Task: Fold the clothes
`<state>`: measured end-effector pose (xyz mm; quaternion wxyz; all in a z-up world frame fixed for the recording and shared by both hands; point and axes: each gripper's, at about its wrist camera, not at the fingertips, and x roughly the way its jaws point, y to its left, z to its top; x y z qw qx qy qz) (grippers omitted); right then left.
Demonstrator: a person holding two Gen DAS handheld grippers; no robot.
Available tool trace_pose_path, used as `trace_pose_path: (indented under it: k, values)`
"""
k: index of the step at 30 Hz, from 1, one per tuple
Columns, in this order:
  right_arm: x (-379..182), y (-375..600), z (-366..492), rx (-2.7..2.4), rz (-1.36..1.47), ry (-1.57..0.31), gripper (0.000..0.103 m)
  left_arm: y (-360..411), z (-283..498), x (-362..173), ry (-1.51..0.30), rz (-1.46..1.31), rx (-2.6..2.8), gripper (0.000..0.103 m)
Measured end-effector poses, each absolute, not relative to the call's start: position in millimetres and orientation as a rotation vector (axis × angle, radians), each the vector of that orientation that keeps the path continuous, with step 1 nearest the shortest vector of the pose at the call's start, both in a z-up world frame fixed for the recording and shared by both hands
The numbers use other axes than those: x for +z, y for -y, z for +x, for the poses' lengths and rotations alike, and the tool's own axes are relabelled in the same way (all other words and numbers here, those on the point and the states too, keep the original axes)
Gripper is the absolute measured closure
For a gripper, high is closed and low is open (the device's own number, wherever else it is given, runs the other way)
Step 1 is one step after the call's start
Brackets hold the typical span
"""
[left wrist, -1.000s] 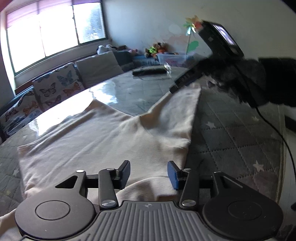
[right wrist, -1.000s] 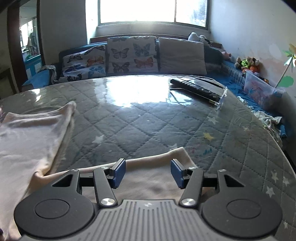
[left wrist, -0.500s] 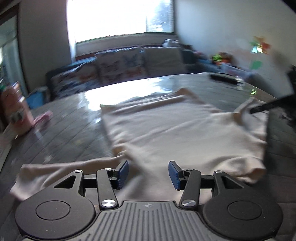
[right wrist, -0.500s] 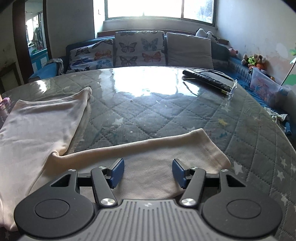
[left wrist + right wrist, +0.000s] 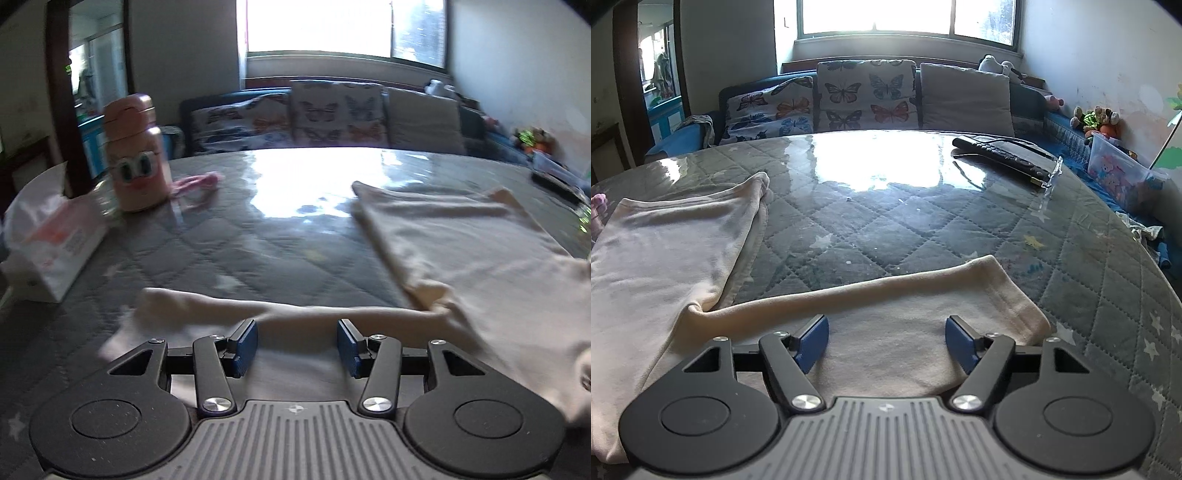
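A cream long-sleeved shirt [image 5: 461,236] lies flat on the grey quilted table [image 5: 266,236]. In the left wrist view its left sleeve [image 5: 207,306] stretches out leftwards, and my left gripper [image 5: 297,345] is open just above it, holding nothing. In the right wrist view the shirt body [image 5: 668,243] lies at the left and the right sleeve [image 5: 923,295] stretches out rightwards. My right gripper [image 5: 886,343] is open just above that sleeve, holding nothing.
A pink bottle with cartoon eyes [image 5: 135,151], a tissue box [image 5: 55,243] and a pink strap [image 5: 195,184] stand at the table's left. A black remote [image 5: 1001,155] lies at the far right. A sofa with butterfly cushions [image 5: 864,96] is behind.
The left gripper has swung left from the right sleeve side across the shirt to the left sleeve. The right gripper has drawn back along the right sleeve and its jaws have widened.
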<state>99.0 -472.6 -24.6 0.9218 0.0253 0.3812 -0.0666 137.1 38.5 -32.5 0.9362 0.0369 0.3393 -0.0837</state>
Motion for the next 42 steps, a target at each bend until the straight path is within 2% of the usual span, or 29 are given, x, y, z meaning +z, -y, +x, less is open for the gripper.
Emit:
trace_pose_path:
  k: [10,19,25,32,37,42]
  values:
    - [-25,473,100,-0.136,0.049,-0.781,0.029,-82,143,-28,-0.713,0.006,-0.041,0.051]
    - [-19,460,93,-0.102,0.010,-0.771,0.029,-85,141,-31,-0.694,0.148,0.067,0.047]
    - [-14,434,79,-0.003,-0.048,-0.765,0.029,-88,136,-27,-0.706,0.137,0.106,0.048]
    - [-22,420,63,0.039,-0.095,-0.774,0.029,-55,103,-10,-0.677,0.154,-0.012,0.048]
    - [-18,436,54,-0.005,-0.055,-0.755,0.029,-13,82,0,-0.641,0.163,-0.148,0.044]
    - [-16,472,53,-0.127,0.029,-0.735,0.037,31,68,4,-0.634,0.164,-0.279,0.037]
